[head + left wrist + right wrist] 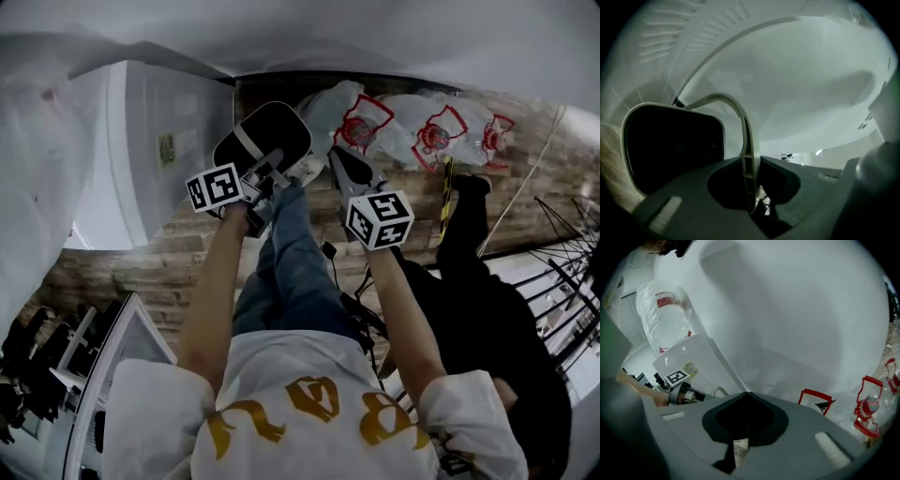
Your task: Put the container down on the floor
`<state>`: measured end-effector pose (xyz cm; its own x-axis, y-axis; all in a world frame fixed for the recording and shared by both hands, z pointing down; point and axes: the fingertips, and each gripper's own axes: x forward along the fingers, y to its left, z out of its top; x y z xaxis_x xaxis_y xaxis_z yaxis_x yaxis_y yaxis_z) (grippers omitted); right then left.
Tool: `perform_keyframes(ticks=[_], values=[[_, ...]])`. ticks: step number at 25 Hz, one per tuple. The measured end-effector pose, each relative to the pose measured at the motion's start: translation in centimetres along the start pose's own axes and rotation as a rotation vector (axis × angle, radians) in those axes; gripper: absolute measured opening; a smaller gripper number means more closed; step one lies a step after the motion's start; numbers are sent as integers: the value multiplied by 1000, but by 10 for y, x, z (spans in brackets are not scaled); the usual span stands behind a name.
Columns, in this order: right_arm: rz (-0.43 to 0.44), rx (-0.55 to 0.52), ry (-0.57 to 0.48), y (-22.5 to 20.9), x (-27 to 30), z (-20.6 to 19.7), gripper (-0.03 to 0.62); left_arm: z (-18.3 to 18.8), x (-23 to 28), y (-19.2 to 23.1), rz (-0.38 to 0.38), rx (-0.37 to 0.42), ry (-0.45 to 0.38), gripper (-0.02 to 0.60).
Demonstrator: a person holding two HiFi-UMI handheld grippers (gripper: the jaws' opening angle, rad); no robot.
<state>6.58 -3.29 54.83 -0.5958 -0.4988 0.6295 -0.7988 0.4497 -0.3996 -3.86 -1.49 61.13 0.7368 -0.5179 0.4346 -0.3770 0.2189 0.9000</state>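
The container shows a black rounded-rectangle face crossed by a pale handle, held in front of my legs above the floor. My left gripper is shut on that handle. In the left gripper view the thin pale handle curves from the black face down between the closed jaws of the left gripper. A large white curved surface fills the space behind it. My right gripper hangs just right of the container, jaws together. In its own view the right gripper faces a broad white surface.
Clear plastic bags with red print lie on the brick-patterned floor ahead. A white cabinet stands at left. A person in black is close at my right, beside a wire rack.
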Motion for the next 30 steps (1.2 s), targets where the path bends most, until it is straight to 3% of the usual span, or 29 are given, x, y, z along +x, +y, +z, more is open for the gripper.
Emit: perform_keyframes(ticks=[13, 30], values=[[56, -13, 67, -10, 36, -38, 23, -2, 27, 66, 142, 40, 68, 45], [101, -22, 130, -22, 106, -75, 23, 6, 59, 154, 226, 27, 96, 43]])
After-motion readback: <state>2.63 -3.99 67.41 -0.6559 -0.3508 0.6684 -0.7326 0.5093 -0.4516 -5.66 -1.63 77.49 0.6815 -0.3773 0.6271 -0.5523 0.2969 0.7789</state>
